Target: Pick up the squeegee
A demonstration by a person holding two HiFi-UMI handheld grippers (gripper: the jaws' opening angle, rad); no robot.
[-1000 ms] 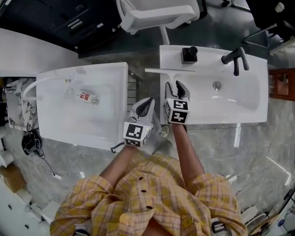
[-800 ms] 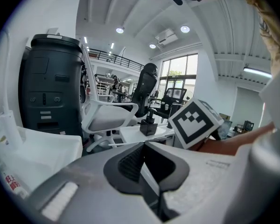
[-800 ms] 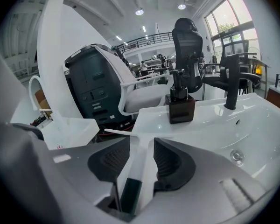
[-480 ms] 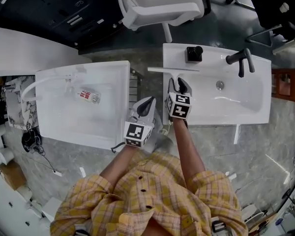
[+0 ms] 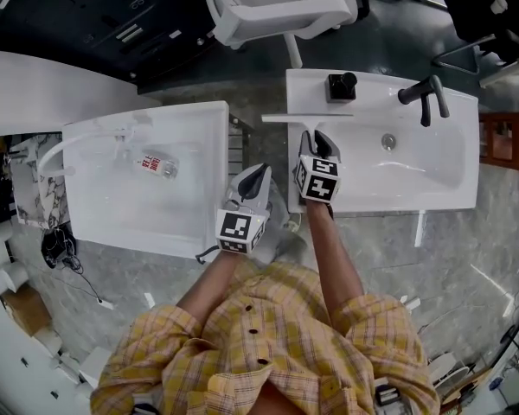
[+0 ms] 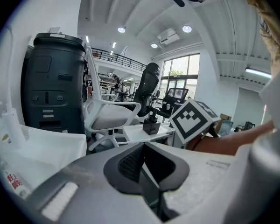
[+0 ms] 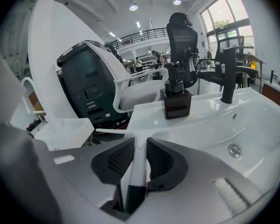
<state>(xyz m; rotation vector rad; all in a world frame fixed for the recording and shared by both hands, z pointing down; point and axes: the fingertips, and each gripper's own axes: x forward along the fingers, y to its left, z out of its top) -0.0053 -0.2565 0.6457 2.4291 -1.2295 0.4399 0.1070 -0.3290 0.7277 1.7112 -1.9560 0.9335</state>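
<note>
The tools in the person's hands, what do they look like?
Both the left tool and right tool are grey with black ribbed pads, each carrying a white cube with black square markers. The right tool's jaws are closing on the squeegee. Sleeves: yellow plaid.

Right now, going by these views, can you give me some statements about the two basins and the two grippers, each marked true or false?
1. The squeegee has its handle between the jaws of the right gripper. True; the jaws are closing on it.
2. The left gripper holds the bottle. False: its jaws are together on nothing, and the bottle lies in the left basin.
3. The soap dispenser stands on the same basin as the black tap. True.
4. The squeegee lies in the left basin. False: it lies on the left part of the right basin, near the soap dispenser.
</note>
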